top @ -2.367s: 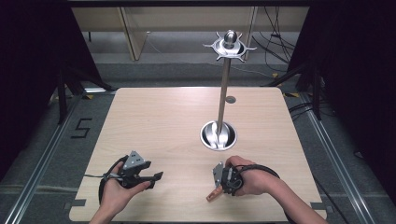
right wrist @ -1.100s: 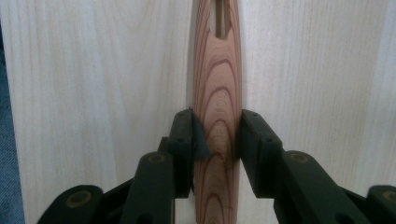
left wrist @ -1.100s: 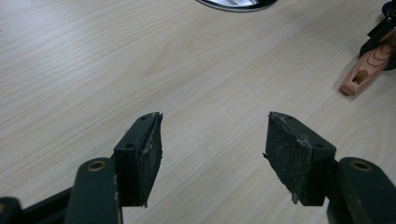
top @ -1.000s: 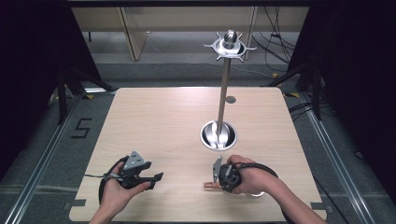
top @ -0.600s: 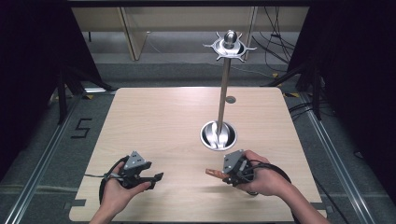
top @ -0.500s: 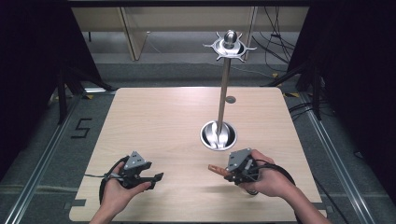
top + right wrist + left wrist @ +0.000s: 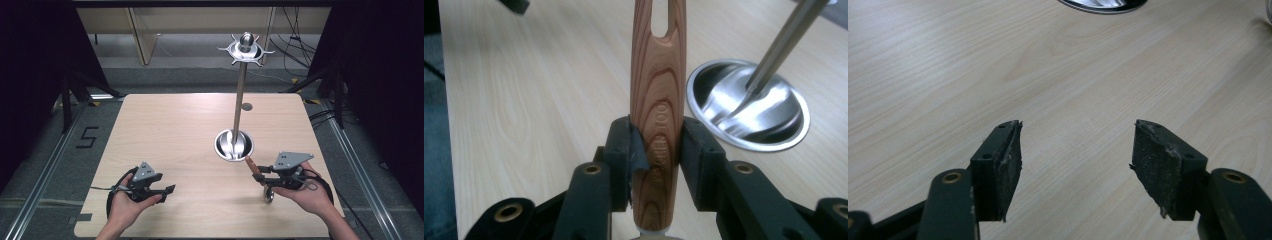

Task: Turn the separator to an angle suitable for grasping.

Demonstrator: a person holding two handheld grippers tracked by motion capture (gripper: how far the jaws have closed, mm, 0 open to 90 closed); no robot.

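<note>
Right tool (image 7: 655, 150) pinching a wooden handle (image 7: 658, 100), pads pressed flat against both sides of it. Seen along the jaws in the right gripper view: red-brown grain, faint lettering stamped into the wood, and a narrow slot cut through the far end. Not legible from above, where the same handle (image 7: 251, 164) reads as a short reddish stick slanting up and away from the right tool (image 7: 261, 176), tip just beside the rim of the stand's base. Visible from the high view instead: a small round metal end (image 7: 269, 195) below the right hand (image 7: 305, 192), down near the worktop (image 7: 175, 130); what kind of utensil, cannot tell.

Left tool (image 7: 1075, 155) spread wide, nothing between the worn black pads, bare pale wood grain beneath. From above, left tool (image 7: 164, 189) resting low near the front edge of the worktop, cradled in the left hand (image 7: 127, 207), well apart from the right one.

Beyond the right tool, a polished metal dish-shaped base (image 7: 749, 107) with a thin pole (image 7: 781, 47) rising from it. In the high view, pole (image 7: 240, 102) upright and topped by a spiked ring with a ball knob (image 7: 245, 46).
</note>
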